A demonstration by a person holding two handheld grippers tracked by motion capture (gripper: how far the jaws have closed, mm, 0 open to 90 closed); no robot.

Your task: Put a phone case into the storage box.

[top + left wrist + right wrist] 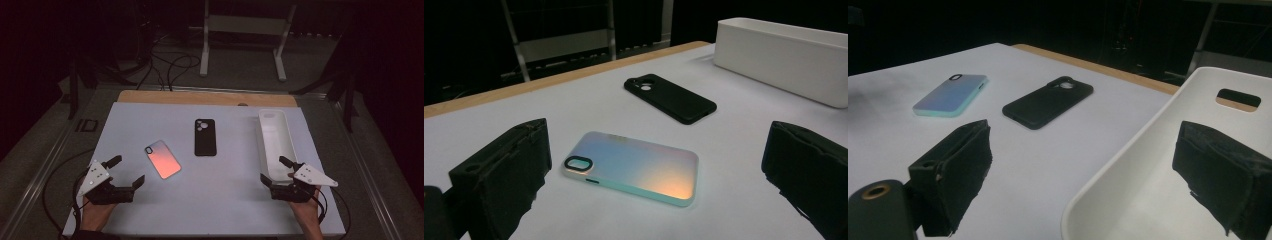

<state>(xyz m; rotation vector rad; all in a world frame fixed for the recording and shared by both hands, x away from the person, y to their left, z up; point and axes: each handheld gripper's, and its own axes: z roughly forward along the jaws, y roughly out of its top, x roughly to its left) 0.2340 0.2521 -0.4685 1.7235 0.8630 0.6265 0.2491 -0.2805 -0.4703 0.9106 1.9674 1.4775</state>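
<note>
Dark lab: floor cables (170, 62), stand (245, 30).

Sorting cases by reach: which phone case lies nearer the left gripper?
The iridescent phone case, just ahead of the open left gripper; the black phone case lies farther back, toward the table's middle.

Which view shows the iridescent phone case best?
The left gripper view: the iridescent case lies close between the open jaws, camera cutout clear. The high view shows it small, from above; the right gripper view shows it far off.

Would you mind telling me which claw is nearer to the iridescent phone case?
Left. The left claw sits open just below-left of the iridescent phone case; the right claw is across the table beside the white bin.
</note>
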